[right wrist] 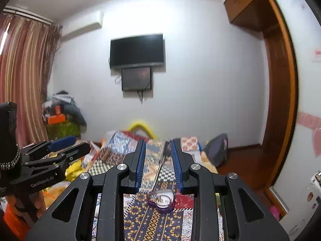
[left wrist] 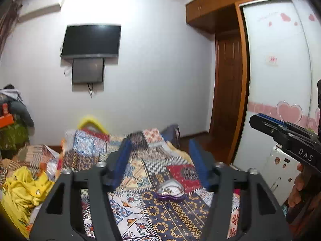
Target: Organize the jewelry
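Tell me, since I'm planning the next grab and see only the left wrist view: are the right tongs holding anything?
Observer: No. The right tongs stand slightly apart with nothing between them.
Operator: Where's the heart box for them?
Observer: The heart-shaped box lies on the quilt, showing low in their gap.
Operator: My left tongs, from outside?
Observer: Seen side-on, the left tongs hang left of the box, clear of it.

A pale wall [left wrist: 160,60] carries a dark television [left wrist: 91,40] with a smaller dark panel [left wrist: 87,70] beneath it and an air conditioner [right wrist: 82,28] near the ceiling. Striped curtains [right wrist: 24,70] hang at the left, and a wooden wardrobe [left wrist: 220,6] with white sliding doors [left wrist: 276,70] stands at the right. A patchwork bedspread [left wrist: 170,217] covers the bed above a reddish wood floor [right wrist: 240,160].
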Motion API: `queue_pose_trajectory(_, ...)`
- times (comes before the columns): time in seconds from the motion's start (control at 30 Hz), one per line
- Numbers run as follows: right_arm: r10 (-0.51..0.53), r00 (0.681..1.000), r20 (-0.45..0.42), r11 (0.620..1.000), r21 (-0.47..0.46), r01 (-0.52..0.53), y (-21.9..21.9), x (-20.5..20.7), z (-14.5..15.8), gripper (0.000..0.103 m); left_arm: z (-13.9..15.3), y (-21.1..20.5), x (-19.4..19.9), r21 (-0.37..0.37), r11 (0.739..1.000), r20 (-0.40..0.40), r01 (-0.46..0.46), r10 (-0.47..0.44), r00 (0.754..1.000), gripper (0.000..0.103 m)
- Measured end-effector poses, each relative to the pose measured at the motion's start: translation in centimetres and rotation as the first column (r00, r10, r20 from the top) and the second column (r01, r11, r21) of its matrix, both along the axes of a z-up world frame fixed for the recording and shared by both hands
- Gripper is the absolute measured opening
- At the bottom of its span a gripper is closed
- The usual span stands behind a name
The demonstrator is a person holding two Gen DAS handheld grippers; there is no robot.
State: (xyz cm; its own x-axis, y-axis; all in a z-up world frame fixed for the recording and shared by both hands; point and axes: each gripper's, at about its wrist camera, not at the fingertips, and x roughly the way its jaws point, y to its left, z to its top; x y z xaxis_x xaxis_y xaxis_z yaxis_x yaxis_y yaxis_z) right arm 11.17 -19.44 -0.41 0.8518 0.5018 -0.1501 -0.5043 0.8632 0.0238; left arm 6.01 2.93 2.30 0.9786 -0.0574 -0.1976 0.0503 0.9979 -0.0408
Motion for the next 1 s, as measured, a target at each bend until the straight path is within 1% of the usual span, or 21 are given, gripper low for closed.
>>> queue_pose_trajectory(0.03,-0.003,1.0,0.01,1.0,0.005,0.003,-0.1,-0.5,0.0,0.033,0.3,-0.2,-1.0,0.01,1.0,0.022,-0.009,0.009,1.0,0.069)
queue_pose_trajectory(0.07,-0.014,1.0,0.024,1.0,0.013,0.014,-0.1,-1.1,0.1,0.045,0.6,-0.3,-1.5,0.016,1.0,0.034,-0.017,0.016,0.999,0.071)
queue_pose_trajectory(0.1,-0.029,0.999,0.039,0.999,0.02,0.028,-0.2,-1.6,0.1,0.058,0.7,-0.5,-2.2,0.023,0.999,0.049,-0.027,0.026,0.998,0.078)
queue_pose_trajectory(0.13,-0.039,0.998,0.049,0.999,0.024,0.038,-0.1,-1.7,0.0,0.063,0.8,-0.6,-2.4,0.023,0.999,0.055,-0.032,0.03,0.998,0.088)
queue_pose_trajectory(0.17,-0.055,0.997,0.062,0.998,0.027,0.054,-0.1,-2.2,-0.1,0.072,0.8,-0.7,-3.0,0.019,0.999,0.065,-0.036,0.035,0.997,0.093)
queue_pose_trajectory(0.2,-0.066,0.995,0.069,0.998,0.026,0.064,0.1,-2.1,-0.3,0.078,0.8,-0.6,-3.2,0.012,0.999,0.07,-0.039,0.038,0.997,0.098)
queue_pose_trajectory(0.23,-0.073,0.995,0.073,0.997,0.025,0.071,0.3,-2.0,-0.4,0.081,0.8,-0.5,-3.3,0.009,0.999,0.071,-0.04,0.039,0.997,0.098)
queue_pose_trajectory(0.3,-0.093,0.992,0.081,0.995,0.026,0.091,0.6,-2.0,-0.6,0.091,0.6,-0.5,-3.5,0.006,0.999,0.066,-0.045,0.044,0.997,0.099)
queue_pose_trajectory(0.33,-0.101,0.991,0.084,0.995,0.026,0.099,0.3,-2.4,-0.5,0.093,0.5,-0.5,-3.5,0.004,0.999,0.063,-0.05,0.049,0.997,0.099)
queue_pose_trajectory(0.37,-0.107,0.991,0.084,0.994,0.023,0.106,0.5,-2.4,-0.6,0.099,0.5,-0.4,-3.4,0.003,0.999,0.061,-0.054,0.054,0.997,0.099)
queue_pose_trajectory(0.4,-0.113,0.99,0.087,0.994,0.022,0.112,0.6,-2.5,-0.6,0.101,0.4,-0.4,-3.5,0.002,0.998,0.06,-0.056,0.056,0.997,0.099)
queue_pose_trajectory(0.63,-0.124,0.989,0.085,0.992,0.003,0.125,0.2,-3.4,-0.8,0.101,0.0,-0.3,-4.1,-0.002,0.998,0.053,-0.064,0.064,0.997,0.1)
queue_pose_trajectory(1.0,-0.122,0.991,0.061,0.993,-0.002,0.122,-0.3,-3.7,-1.3,0.101,-0.3,-0.4,-4.2,-0.01,0.998,0.046,-0.065,0.066,0.997,0.101)
